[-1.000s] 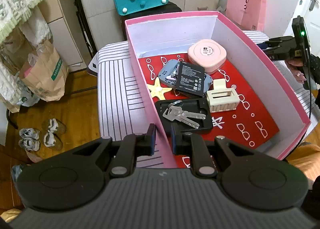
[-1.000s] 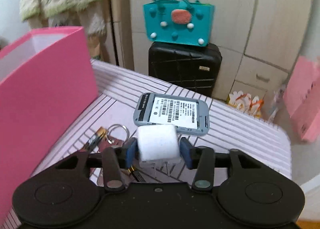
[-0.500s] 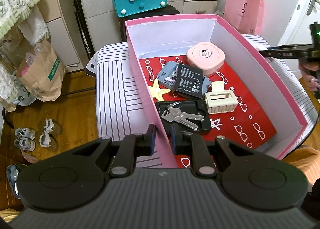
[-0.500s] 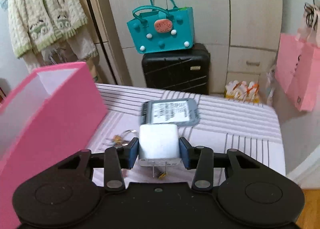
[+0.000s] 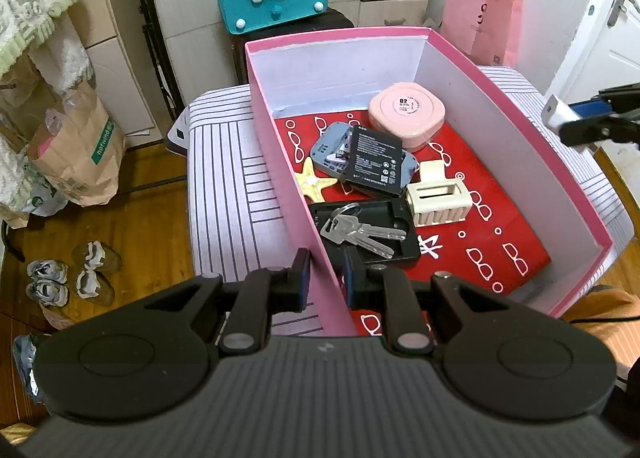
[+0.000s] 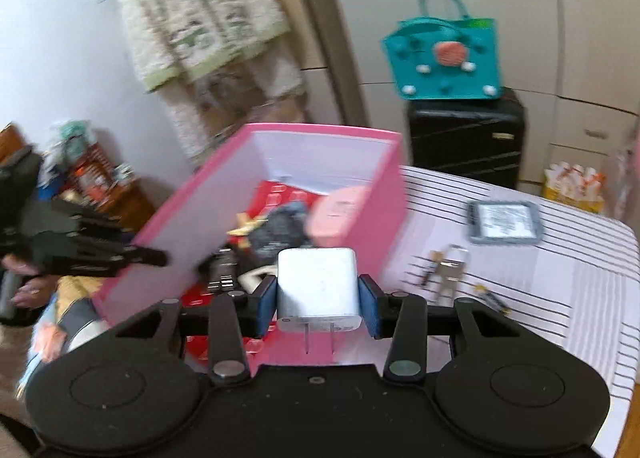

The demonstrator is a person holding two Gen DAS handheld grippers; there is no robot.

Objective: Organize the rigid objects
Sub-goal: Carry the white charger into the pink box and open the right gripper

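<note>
Left tool point(image 5: 325, 273): jaws nearly closed, clamped on the near left wall of the pink box point(image 5: 520, 130), one pad outside and one inside. Right tool point(image 6: 318, 294): jaws closed on a white charger plug point(image 6: 317, 282), prongs pointing toward the camera, held above the box's near right corner. Inside the box, on its red patterned floor: a bunch of keys point(image 5: 358, 232) lying on a black tray point(image 5: 400, 230) nearest the left tool; just right of them a cream hair clip point(image 5: 436, 196); farther in, a black battery point(image 5: 374, 160) resting on a grey device point(image 5: 326, 148), a yellow star point(image 5: 314, 180) at the left wall, and a pink case point(image 5: 406, 114) at the far end. The box stands on a striped surface point(image 6: 560, 278); right of the box lie a second grey device point(image 6: 505, 221), more keys point(image 6: 448, 270) and a small battery point(image 6: 492, 298).
</note>
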